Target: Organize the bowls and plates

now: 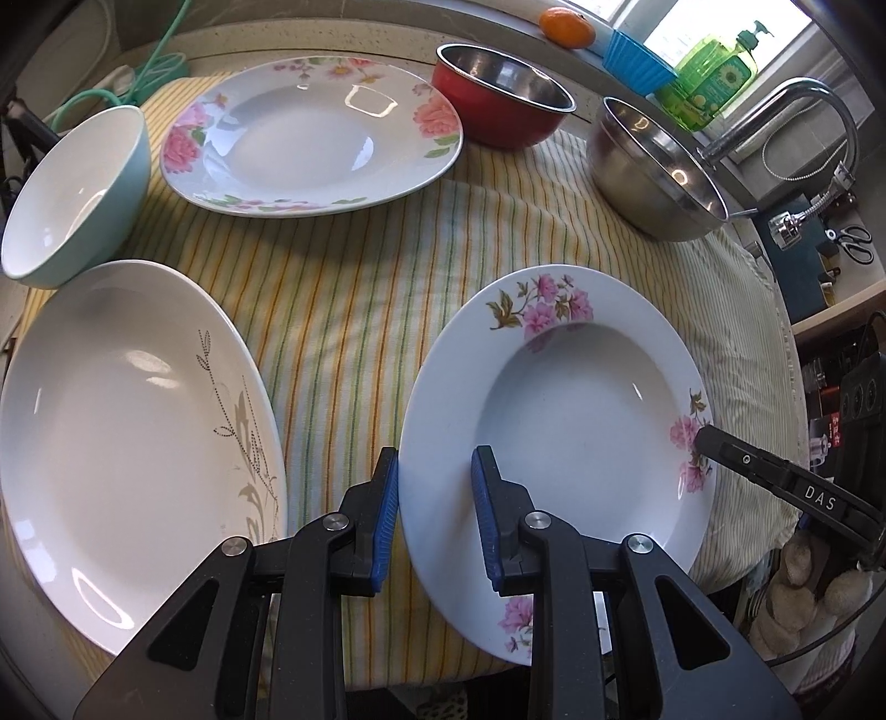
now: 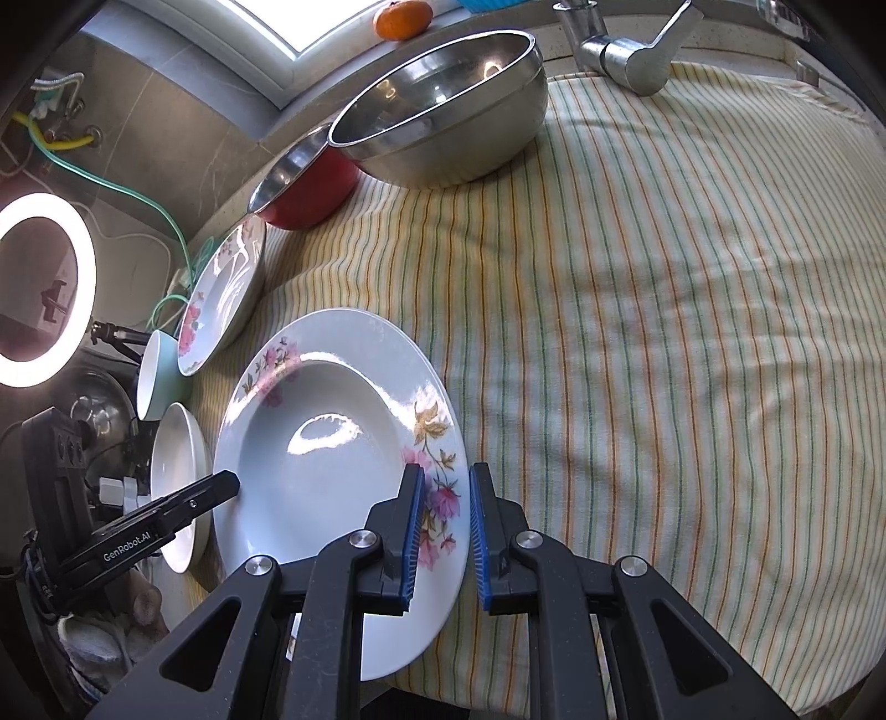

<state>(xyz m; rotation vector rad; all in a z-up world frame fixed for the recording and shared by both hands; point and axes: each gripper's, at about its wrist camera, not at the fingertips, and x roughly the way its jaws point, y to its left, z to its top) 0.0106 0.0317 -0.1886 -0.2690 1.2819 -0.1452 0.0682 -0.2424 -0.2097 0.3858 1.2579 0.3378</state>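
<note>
Plate (image 2: pixel 332 443) rim between right gripper (image 2: pixel 446 531) pads, left gripper (image 1: pixel 434 515) astride opposite rim

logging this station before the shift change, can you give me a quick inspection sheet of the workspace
surface: striped cloth over the counter, slightly rumpled
job's things: three plates, near flowered plate, far flowered plate, plain plate; teal bowl, red bowl, steel bowl
clutter: orange, blue cup, soap bottle on the sill
grippers: left gripper and right gripper each clamp opposite rims of the near flowered plate
cables: green hose at the back
surroundings: tap, window, ring light
</note>
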